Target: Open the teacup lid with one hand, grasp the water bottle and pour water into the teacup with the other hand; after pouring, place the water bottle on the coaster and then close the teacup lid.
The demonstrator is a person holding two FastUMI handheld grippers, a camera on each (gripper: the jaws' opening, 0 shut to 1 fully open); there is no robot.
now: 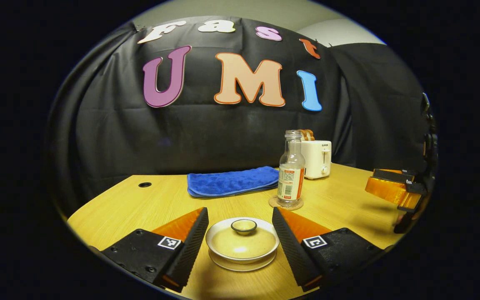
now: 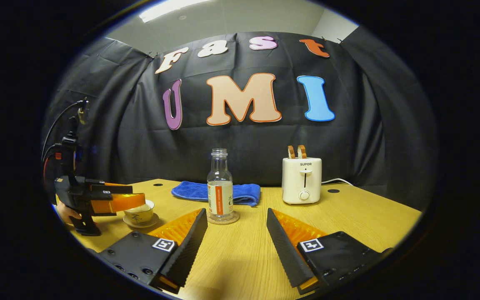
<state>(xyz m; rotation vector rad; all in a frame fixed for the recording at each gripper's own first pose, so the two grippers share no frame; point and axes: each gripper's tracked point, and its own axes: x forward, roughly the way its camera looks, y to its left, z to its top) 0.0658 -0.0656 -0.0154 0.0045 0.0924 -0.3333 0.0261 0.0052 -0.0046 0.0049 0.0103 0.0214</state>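
Observation:
A cream teacup (image 1: 242, 246) with its lid (image 1: 243, 226) on sits on a saucer between the spread fingers of my left gripper (image 1: 240, 216), which is open and touches nothing. A clear water bottle (image 1: 291, 174) without a cap stands upright on a round coaster (image 1: 286, 203) just behind the cup. In the right gripper view the bottle (image 2: 219, 186) stands on the coaster (image 2: 223, 219) ahead of my open right gripper (image 2: 235, 217), slightly left of its middle. The left gripper (image 2: 98, 200) hovers over the teacup (image 2: 139, 213) at the left there.
A folded blue towel (image 1: 232, 181) lies at the back of the wooden table (image 1: 340, 200). A white toaster (image 1: 317, 158) with bread slices stands at the back right. The right gripper (image 1: 394, 187) hangs at the far right in the left gripper view.

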